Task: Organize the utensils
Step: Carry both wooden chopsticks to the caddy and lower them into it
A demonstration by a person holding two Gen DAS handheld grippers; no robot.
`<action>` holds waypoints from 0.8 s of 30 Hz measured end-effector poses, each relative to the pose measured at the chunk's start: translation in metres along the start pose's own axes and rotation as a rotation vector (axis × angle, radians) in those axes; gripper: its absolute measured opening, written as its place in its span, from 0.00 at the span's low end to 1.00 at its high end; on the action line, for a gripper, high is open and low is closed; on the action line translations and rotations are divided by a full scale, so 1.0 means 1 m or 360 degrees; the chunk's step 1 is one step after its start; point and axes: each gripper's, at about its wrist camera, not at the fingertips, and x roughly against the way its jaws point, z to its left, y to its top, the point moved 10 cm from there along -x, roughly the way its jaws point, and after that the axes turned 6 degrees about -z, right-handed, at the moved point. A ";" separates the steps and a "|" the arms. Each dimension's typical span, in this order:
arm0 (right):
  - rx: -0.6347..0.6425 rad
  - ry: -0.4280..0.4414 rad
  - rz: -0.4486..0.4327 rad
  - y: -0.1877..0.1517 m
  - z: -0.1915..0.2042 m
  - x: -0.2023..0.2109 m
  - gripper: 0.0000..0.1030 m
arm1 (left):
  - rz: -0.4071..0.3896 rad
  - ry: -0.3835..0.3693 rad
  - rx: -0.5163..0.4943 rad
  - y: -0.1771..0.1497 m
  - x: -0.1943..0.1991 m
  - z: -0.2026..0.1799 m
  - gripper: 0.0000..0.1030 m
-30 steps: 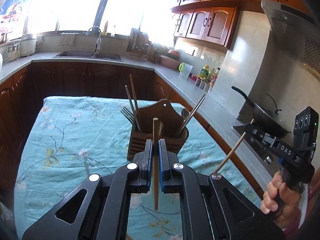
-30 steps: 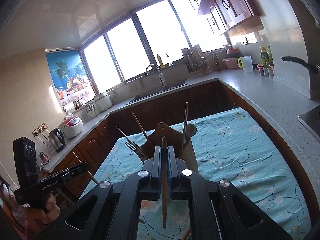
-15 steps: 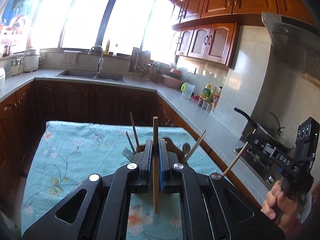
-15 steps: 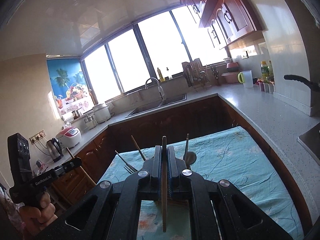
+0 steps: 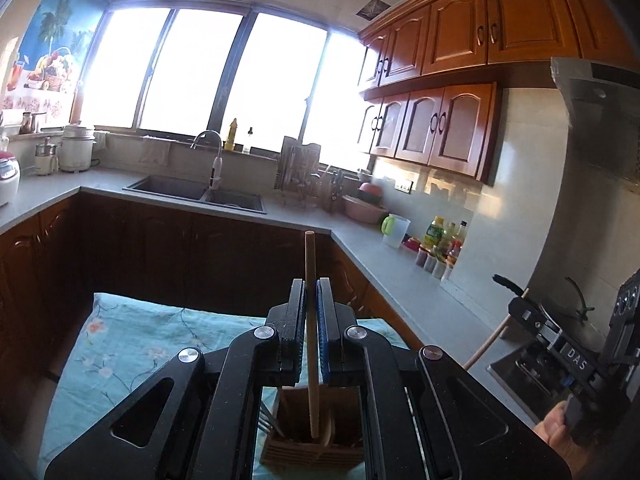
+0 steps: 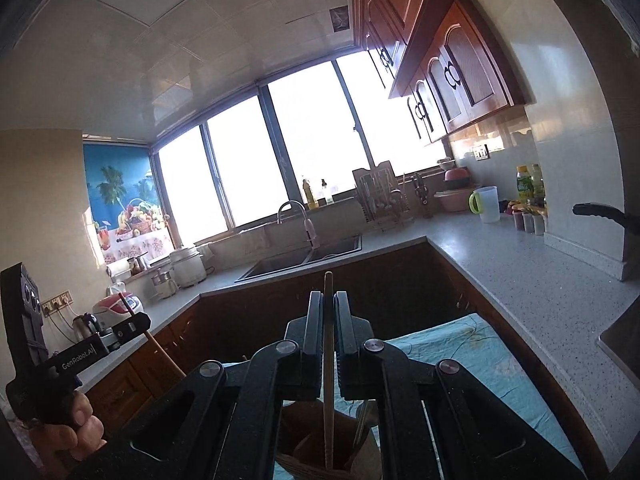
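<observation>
My left gripper (image 5: 311, 286) is shut on a wooden chopstick (image 5: 310, 320) held upright, its lower end inside the wooden utensil holder (image 5: 312, 450) just below. My right gripper (image 6: 329, 298) is shut on a second wooden chopstick (image 6: 328, 380), also upright, its lower end down in the same holder (image 6: 320, 460). A fork (image 5: 266, 424) and other utensils (image 6: 362, 424) stand in the holder. Each gripper also shows in the other's view, the right one (image 5: 520, 306) and the left one (image 6: 136, 322), each with its chopstick.
The holder stands on a table with a turquoise floral cloth (image 5: 132, 352). Behind it run dark cabinets and a grey counter (image 5: 400, 280) with a sink (image 5: 196, 192), dish rack (image 5: 300, 176), bottles and a pan handle (image 6: 600, 214).
Both grippers have moved forward over the holder and tilted up. The holder has dropped from the middle of both views to the bottom edge, with the chopstick ends now inside it.
</observation>
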 end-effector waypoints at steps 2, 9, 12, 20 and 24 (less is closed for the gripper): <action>0.0010 -0.0020 0.0010 -0.008 -0.003 -0.008 0.05 | 0.0022 0.0031 0.0013 -0.010 -0.013 0.005 0.05; 0.0017 -0.0070 0.0098 -0.052 -0.013 -0.027 0.05 | 0.0129 0.0037 -0.0016 -0.067 -0.033 0.011 0.05; -0.0003 -0.0072 0.0162 -0.071 -0.016 -0.032 0.05 | 0.0193 0.0036 -0.0021 -0.088 -0.034 0.013 0.05; -0.0052 -0.0080 0.0306 -0.104 -0.026 -0.040 0.05 | 0.0312 0.0006 -0.0043 -0.117 -0.039 0.011 0.05; -0.0048 -0.0085 0.0313 -0.103 -0.024 -0.039 0.05 | 0.0324 0.0022 -0.0067 -0.116 -0.039 0.012 0.06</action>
